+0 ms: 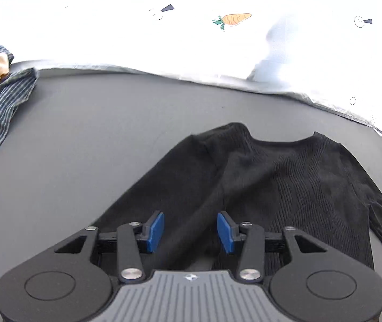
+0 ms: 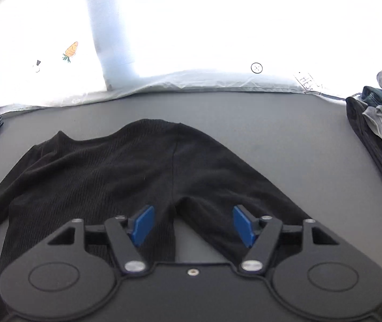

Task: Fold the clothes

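Observation:
A black ribbed long-sleeved top [image 1: 284, 182] lies flat on the grey table [image 1: 83, 147], neck away from me. My left gripper [image 1: 190, 230] is open and empty, hovering over the top's left sleeve and armpit. In the right wrist view the same top [image 2: 97, 171] fills the near left. My right gripper [image 2: 193, 224] is open and empty, above the gap between the body and the right sleeve [image 2: 231, 177].
A pile of striped, tan and light blue clothes [image 1: 0, 99] lies at the table's left edge. A stack of dark and grey clothes [image 2: 381, 126] sits at the right edge. A white sheet with carrot prints [image 1: 235, 19] hangs behind the table.

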The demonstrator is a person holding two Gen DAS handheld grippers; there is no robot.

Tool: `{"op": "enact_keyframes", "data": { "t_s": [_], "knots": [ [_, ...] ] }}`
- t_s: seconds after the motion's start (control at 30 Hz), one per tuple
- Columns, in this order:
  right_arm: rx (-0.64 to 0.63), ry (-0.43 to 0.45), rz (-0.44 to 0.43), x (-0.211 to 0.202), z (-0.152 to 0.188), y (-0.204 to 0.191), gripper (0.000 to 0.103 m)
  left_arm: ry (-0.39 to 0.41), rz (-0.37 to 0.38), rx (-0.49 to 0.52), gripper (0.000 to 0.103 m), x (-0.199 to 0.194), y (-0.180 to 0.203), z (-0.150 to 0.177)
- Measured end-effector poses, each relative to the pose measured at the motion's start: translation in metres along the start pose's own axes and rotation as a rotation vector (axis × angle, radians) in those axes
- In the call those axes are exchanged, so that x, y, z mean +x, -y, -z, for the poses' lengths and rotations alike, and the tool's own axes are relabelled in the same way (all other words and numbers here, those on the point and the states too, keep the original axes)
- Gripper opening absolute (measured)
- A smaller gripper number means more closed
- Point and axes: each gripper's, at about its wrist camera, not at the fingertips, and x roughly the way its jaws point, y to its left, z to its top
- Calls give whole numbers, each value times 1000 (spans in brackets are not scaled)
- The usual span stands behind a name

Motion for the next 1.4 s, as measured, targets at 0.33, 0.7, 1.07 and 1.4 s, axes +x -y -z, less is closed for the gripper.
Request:
{"op": "enact_keyframes", "data": {
  "t_s": [0.33,0.7,1.07,1.4],
  "knots": [
    [-203,1,-46,144,-86,-22,68,-34,74,279,46,105,31,-72],
    [-411,-7,-3,176,-88,-41,11,7,70,287,4,123,31,-67],
    [-421,38,29,168,-91,-36,1,38,-1,315,3,122,30,-74],
    [-350,65,-12,156,-103,-29,2,58,-21,184,0,134,12,-103]
  ]
}}
